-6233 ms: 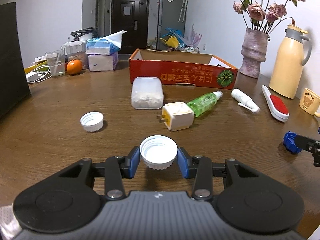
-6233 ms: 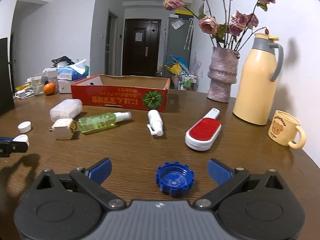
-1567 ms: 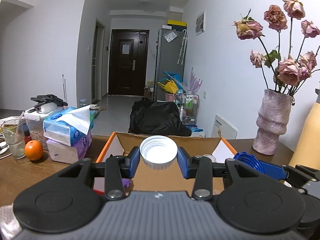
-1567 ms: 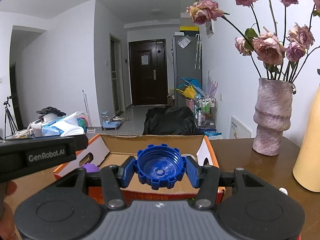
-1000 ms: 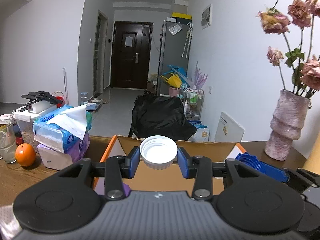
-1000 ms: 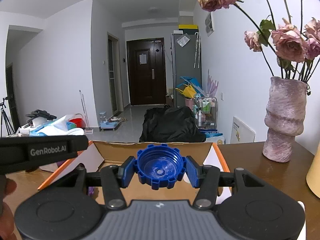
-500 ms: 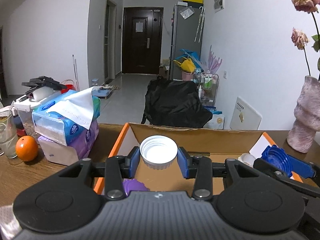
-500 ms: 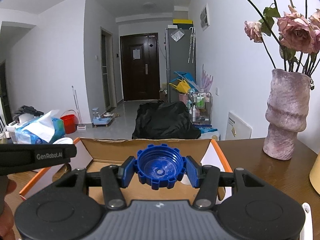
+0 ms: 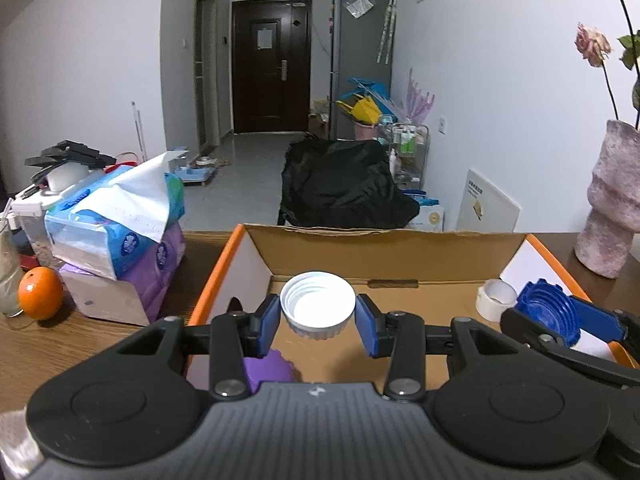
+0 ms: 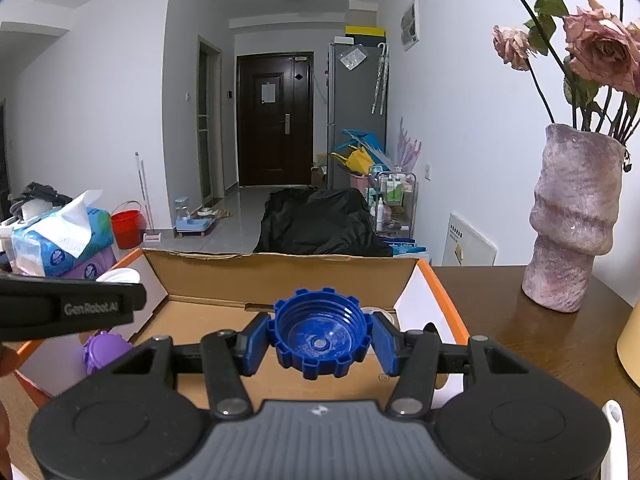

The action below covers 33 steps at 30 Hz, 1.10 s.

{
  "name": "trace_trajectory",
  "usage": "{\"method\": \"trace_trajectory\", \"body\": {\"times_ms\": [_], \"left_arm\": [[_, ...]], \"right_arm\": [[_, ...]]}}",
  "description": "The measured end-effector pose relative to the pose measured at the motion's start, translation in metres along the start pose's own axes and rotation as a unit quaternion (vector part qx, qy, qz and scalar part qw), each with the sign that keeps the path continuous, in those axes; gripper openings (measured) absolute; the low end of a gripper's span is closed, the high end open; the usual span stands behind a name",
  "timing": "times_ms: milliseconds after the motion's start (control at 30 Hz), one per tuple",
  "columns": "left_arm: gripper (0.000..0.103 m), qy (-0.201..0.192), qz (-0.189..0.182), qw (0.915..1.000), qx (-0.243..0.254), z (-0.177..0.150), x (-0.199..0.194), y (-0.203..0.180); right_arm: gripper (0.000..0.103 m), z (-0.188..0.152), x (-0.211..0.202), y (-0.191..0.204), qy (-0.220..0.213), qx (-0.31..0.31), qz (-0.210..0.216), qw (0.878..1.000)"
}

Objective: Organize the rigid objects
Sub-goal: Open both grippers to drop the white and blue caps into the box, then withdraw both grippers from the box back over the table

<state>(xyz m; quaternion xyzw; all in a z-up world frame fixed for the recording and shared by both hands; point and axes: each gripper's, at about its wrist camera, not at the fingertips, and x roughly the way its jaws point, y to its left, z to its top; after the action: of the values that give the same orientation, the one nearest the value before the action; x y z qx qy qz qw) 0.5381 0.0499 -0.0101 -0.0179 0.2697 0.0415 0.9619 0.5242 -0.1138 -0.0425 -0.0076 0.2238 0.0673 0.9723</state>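
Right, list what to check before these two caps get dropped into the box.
1. White cap above the cardboard box: ok.
2. Left gripper grip: its fingers have just been opening with the white cap between them; whether they press on it, cannot tell.
3. Blue cap clamped in the right gripper: ok.
4. Blue cap above the box: ok.
5. Landing spots free of the purple cap and tape roll: cannot tell.
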Motion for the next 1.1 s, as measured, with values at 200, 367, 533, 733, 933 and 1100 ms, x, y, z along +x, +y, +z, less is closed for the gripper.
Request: {"method": "trace_trajectory", "body": {"times_ms": [200, 367, 533, 733, 933, 1100], "left_arm": [[0.097, -0.013, 0.014, 0.9998, 0.005, -0.001, -0.007, -0.003], [0.103, -0.021, 0.02, 0.9995, 0.007, 0.0, -0.01, -0.005], [0.103, -0.015, 0.025, 0.9996, -0.001, 0.001, -0.008, -0.002], [0.103, -0.016, 0.024, 0.9996, -0.009, 0.001, -0.014, 0.002], [0.103, -0.022, 0.026, 0.9993, -0.017, 0.003, -0.025, 0.003], [0.103, -0.035, 0.027, 0.9989, -0.014, 0.001, -0.042, 0.003]], "right_arm": [[0.087, 0.001, 0.002, 0.0, 0.01, 0.0, -0.015, 1.0], [0.103, 0.001, -0.002, -0.002, 0.004, 0.004, -0.028, 1.0], [0.103, 0.002, -0.002, -0.003, 0.01, 0.006, -0.029, 1.0], [0.103, 0.003, -0.003, -0.004, 0.014, 0.011, -0.028, 0.999], [0.103, 0.003, -0.01, -0.003, 0.013, 0.007, -0.026, 1.0], [0.103, 0.003, -0.022, -0.004, 0.008, 0.006, -0.014, 1.0]]}}
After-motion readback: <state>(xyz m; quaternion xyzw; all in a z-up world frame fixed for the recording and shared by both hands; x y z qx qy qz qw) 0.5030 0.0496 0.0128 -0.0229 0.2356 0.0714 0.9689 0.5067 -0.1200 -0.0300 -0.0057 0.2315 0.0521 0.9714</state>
